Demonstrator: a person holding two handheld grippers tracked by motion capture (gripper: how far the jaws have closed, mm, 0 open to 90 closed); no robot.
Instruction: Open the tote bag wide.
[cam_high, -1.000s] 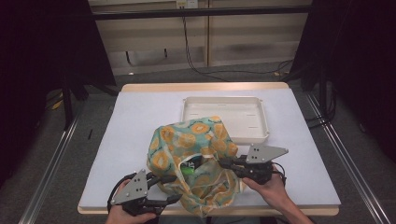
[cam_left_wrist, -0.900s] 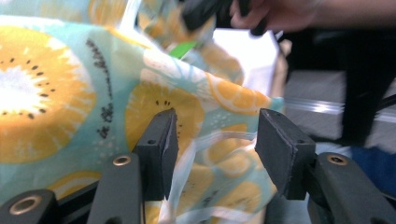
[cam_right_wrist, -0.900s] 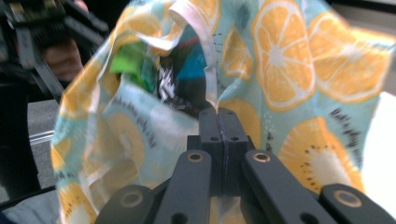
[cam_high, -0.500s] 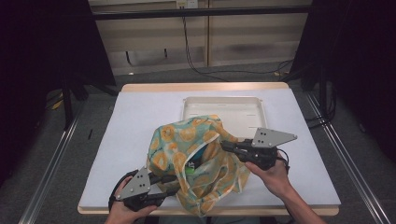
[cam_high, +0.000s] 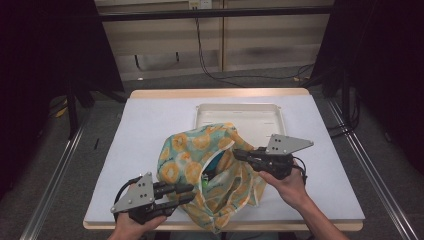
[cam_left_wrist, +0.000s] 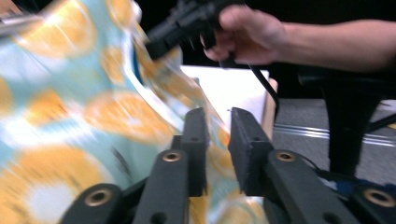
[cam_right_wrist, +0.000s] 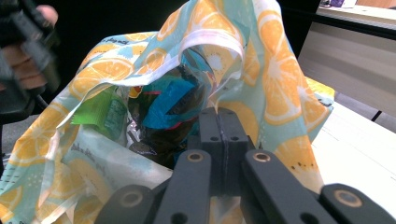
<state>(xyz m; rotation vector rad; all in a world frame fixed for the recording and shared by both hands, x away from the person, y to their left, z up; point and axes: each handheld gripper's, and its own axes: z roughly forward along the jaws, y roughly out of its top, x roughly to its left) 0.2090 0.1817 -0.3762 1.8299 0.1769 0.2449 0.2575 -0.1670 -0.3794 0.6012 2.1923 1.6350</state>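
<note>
Since a second ago both grippers have risen, and the lemon-print bag (cam_high: 210, 175) has been lifted and spread between them. The left gripper (cam_high: 186, 193), whose jaws have just been closing, pinches the bag's near edge; the right gripper (cam_high: 239, 154) is clamped tight on its far rim. The step looks like holding the mouth open. The bag hangs between them, its mouth facing the right gripper and its long axis running downward; the next move calls for steady tension.
</note>
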